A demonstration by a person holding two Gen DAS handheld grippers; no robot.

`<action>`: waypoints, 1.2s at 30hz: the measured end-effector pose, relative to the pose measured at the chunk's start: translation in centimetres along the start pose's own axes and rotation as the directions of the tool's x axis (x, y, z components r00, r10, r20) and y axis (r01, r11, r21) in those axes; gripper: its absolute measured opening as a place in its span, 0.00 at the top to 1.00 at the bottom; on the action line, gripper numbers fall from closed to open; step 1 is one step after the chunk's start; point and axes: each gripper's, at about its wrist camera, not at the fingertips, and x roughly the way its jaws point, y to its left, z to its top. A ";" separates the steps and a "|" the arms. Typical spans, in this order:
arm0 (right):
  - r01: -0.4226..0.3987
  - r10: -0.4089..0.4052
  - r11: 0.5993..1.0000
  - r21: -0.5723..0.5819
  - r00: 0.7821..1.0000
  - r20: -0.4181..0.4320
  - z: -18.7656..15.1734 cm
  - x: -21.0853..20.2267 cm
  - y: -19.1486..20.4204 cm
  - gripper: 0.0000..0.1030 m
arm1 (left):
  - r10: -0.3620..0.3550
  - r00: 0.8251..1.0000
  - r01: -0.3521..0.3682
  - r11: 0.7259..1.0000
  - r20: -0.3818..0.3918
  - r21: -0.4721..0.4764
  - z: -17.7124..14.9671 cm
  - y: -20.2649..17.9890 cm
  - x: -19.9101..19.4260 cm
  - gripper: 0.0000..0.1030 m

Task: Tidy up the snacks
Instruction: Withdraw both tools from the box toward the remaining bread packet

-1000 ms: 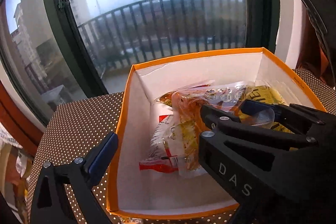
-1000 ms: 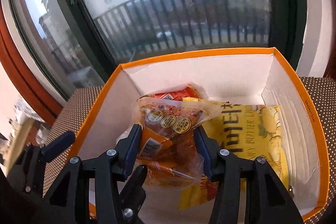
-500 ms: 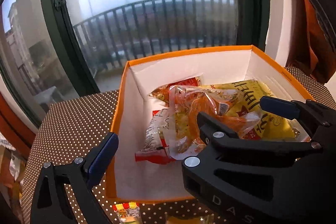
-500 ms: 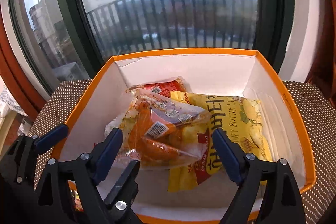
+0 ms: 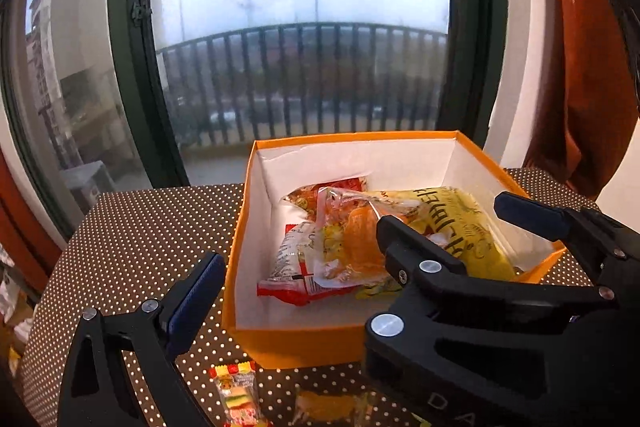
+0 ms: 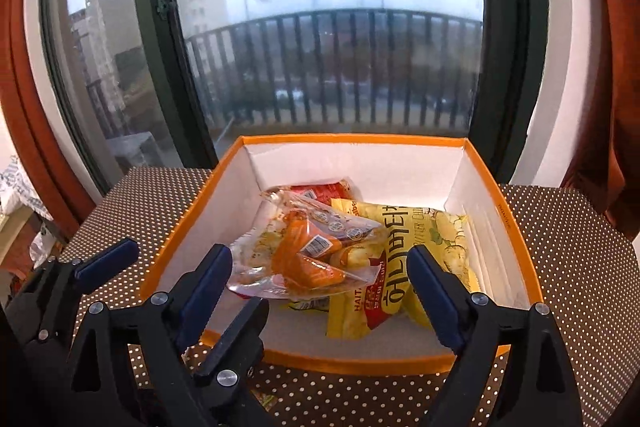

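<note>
Behind a brown table with white polka dots [image 6: 568, 267], a dark-framed window [image 6: 320, 27] looks onto a balcony railing [image 6: 340, 67] and grey, hazy buildings.

The right gripper [image 6: 320, 279] hovers at the near edge of the orange box [image 6: 360, 361], its blue-padded fingers [image 6: 430, 291] spread wide with nothing between them; it points over the front wall toward the snacks inside. The left gripper [image 6: 176, 279] sits just beside it to the left, over the table in front of the box's near left corner, and its fingers are likewise spread apart and empty. In the left wrist view the right gripper's black body [image 5: 500, 291] crosses the foreground, covering the box's near right corner.

Inside the white-lined box, a clear bag of orange-wrapped snacks [image 6: 308, 255] lies on top of the pile at centre-left, overlapping a yellow chip bag [image 6: 404, 259] to its right. A red packet [image 6: 324, 191] peeks out behind them near the far wall, and a red-and-white packet [image 5: 292, 267] shows under the clear bag in the left wrist view.

On the table, in front of the box, lie a small colourful candy packet [image 5: 236, 393] and, beside it, a yellowish clear-wrapped snack [image 5: 328, 405].
</note>
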 end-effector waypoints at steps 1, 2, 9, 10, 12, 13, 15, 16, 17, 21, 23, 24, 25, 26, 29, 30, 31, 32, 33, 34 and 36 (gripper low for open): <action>-0.001 0.001 1.000 -0.001 1.000 0.008 -0.1 -0.4 0.0 0.12 | -0.002 1.000 0.002 1.000 0.006 0.001 -0.1 -0.1 -0.3 0.04; 0.001 -0.001 1.000 -0.001 1.000 0.013 -0.2 -0.8 0.1 0.12 | -0.006 1.000 0.006 1.000 0.013 0.003 -0.2 -0.2 -0.7 0.04; 0.016 -0.014 0.999 -0.028 0.996 0.086 -1.1 -4.0 0.5 0.12 | -0.061 0.996 0.061 0.998 0.064 0.008 -0.6 -0.5 -3.4 0.04; 0.015 -0.012 0.999 -0.032 0.995 0.098 -1.2 -4.5 0.6 0.11 | -0.076 0.995 0.076 0.997 0.070 0.005 -0.7 -0.5 -3.8 0.04; 0.008 -0.004 0.999 -0.041 0.994 0.109 -1.4 -5.3 0.7 0.11 | -0.103 0.991 0.103 0.995 0.086 0.001 -0.9 -0.5 -4.5 0.04; 0.005 0.001 0.999 -0.046 0.993 0.115 -1.5 -5.7 0.8 0.11 | -0.108 0.990 0.108 0.994 0.094 0.000 -0.9 -0.5 -4.9 0.04; 0.006 0.002 0.998 -0.055 0.991 0.137 -1.7 -6.6 1.1 0.11 | -0.098 0.988 0.099 0.995 0.117 -0.006 -1.1 -0.3 -5.7 0.04; 0.010 -0.002 0.999 -0.054 0.990 0.144 -1.8 -6.8 1.1 0.11 | -0.089 0.988 0.091 0.996 0.129 -0.012 -1.2 -0.2 -6.1 0.04; 0.014 -0.006 0.999 -0.052 0.988 0.153 -1.9 -7.2 1.2 0.11 | -0.079 0.987 0.082 0.996 0.142 -0.017 -1.4 -0.1 -6.6 0.04; 0.042 -0.032 0.998 -0.054 0.984 0.178 -2.6 -8.5 1.8 0.11 | -0.076 0.984 0.080 0.997 0.158 -0.019 -2.3 0.1 -7.7 0.04; 0.049 -0.036 0.997 -0.063 0.981 0.190 -3.2 -8.9 2.1 0.10 | -0.069 0.984 0.073 0.997 0.165 -0.019 -3.0 0.1 -8.4 0.04; 0.052 -0.039 0.997 -0.064 0.980 0.195 -3.5 -9.1 2.2 0.09 | -0.065 0.984 0.069 0.997 0.166 -0.019 -3.3 0.0 -8.6 0.04; 0.055 -0.042 0.997 -0.061 0.979 0.198 -3.9 -9.2 2.3 0.07 | -0.062 0.984 0.066 0.998 0.166 -0.018 -3.7 -0.1 -8.8 0.04; 0.053 -0.040 0.997 -0.059 0.979 0.199 -4.3 -9.4 2.3 0.06 | -0.060 0.984 0.063 0.998 0.166 -0.017 -4.0 -0.1 -8.9 0.04; 0.035 -0.025 0.998 -0.047 0.981 0.191 -5.5 -9.4 2.0 0.06 | -0.058 0.986 0.062 0.998 0.158 -0.022 -5.3 -0.4 -9.2 0.04; 0.032 -0.022 0.998 -0.047 0.982 0.185 -6.0 -9.4 1.9 0.06 | -0.064 0.986 0.069 0.997 0.154 -0.024 -5.7 -0.5 -9.2 0.04; 0.030 -0.021 0.998 -0.048 0.983 0.182 -6.3 -9.4 1.9 0.05 | -0.072 0.986 0.076 0.997 0.151 -0.026 -6.1 -0.5 -9.2 0.04; 0.029 -0.020 0.998 -0.049 0.983 0.180 -6.6 -9.4 1.9 0.05 | -0.080 0.986 0.086 0.996 0.147 -0.031 -6.5 -0.5 -9.1 0.05; 0.027 -0.018 0.998 -0.050 0.983 0.180 -7.0 -9.5 1.8 0.05 | -0.086 0.986 0.092 0.995 0.145 -0.034 -7.0 -0.6 -9.1 0.05; 0.029 -0.019 0.998 -0.050 0.983 0.180 -7.3 -9.5 1.8 0.05 | -0.086 0.986 0.092 0.995 0.146 -0.037 -7.4 -0.7 -9.1 0.05; 0.039 -0.030 0.998 -0.050 0.984 0.178 -8.1 -9.6 1.8 0.05 | -0.076 0.986 0.083 0.996 0.149 -0.039 -8.2 -1.0 -9.2 0.05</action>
